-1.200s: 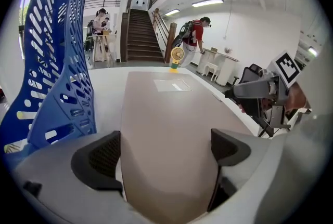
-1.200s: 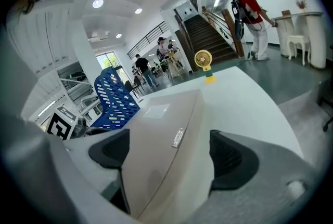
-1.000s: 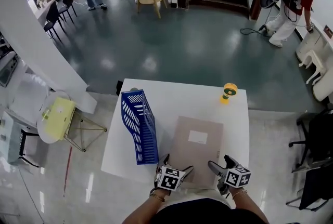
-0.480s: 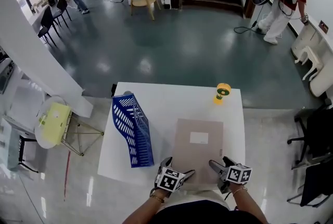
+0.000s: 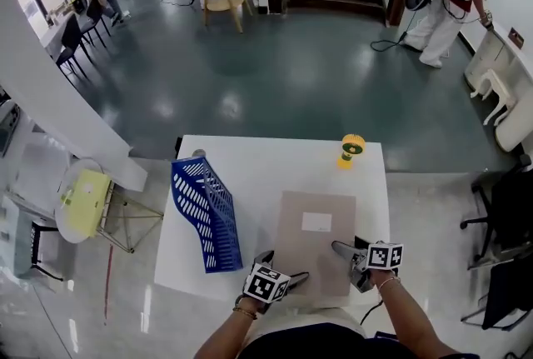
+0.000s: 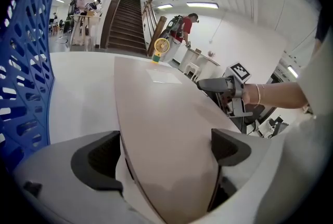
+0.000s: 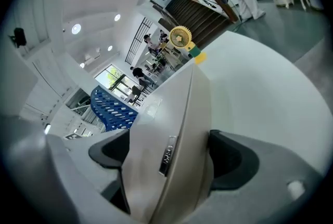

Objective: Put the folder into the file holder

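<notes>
Folder [image 5: 315, 241] flat on the white table [image 5: 250, 157], near corners pinched: left gripper [image 5: 283, 267] and right gripper [image 5: 350, 263] both clamped tight on its near edge. Looks like the pick-up step, nothing lifted yet. Next up, probably: lift, tip upright, swing left, slide down into the blue file holder [image 5: 202, 211] just beside it. Holder empty, going by the head view.

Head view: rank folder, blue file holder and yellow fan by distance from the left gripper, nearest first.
1. folder: between the jaws of the left gripper, at the near edge of the table.
2. file holder: just to the gripper's left, on the table.
3. yellow fan: at the table's far edge, off to the right.
</notes>
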`<action>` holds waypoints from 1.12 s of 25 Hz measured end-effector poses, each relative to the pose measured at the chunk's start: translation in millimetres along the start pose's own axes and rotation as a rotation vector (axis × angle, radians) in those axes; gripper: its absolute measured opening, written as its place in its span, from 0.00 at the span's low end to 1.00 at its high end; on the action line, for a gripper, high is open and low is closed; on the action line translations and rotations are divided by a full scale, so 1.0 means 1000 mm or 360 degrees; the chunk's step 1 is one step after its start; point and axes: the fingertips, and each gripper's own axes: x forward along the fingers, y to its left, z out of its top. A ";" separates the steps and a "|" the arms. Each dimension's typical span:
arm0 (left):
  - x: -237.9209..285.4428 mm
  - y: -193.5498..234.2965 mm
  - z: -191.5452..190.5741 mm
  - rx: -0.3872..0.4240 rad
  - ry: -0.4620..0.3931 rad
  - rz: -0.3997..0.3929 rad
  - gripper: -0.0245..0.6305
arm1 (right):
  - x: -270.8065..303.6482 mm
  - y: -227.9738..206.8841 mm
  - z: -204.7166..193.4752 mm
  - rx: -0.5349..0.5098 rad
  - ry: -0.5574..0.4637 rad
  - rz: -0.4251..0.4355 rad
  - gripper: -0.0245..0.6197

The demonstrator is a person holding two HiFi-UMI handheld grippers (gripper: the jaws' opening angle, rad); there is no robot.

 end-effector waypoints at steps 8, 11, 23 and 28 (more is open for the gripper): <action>-0.003 0.002 0.003 -0.0124 -0.0083 -0.0072 0.86 | -0.013 0.022 0.018 0.0007 -0.0150 0.0121 0.76; -0.007 -0.004 0.003 -0.0223 -0.0116 -0.0156 0.86 | -0.030 0.043 0.031 -0.0036 -0.0240 0.0159 0.76; -0.019 -0.041 0.007 -0.0334 -0.0136 -0.0450 0.86 | -0.092 0.125 0.056 -0.0204 -0.0384 0.0325 0.76; -0.029 -0.043 0.006 -0.0317 -0.0219 -0.0490 0.86 | -0.088 0.141 0.047 -0.0364 -0.0202 0.0292 0.72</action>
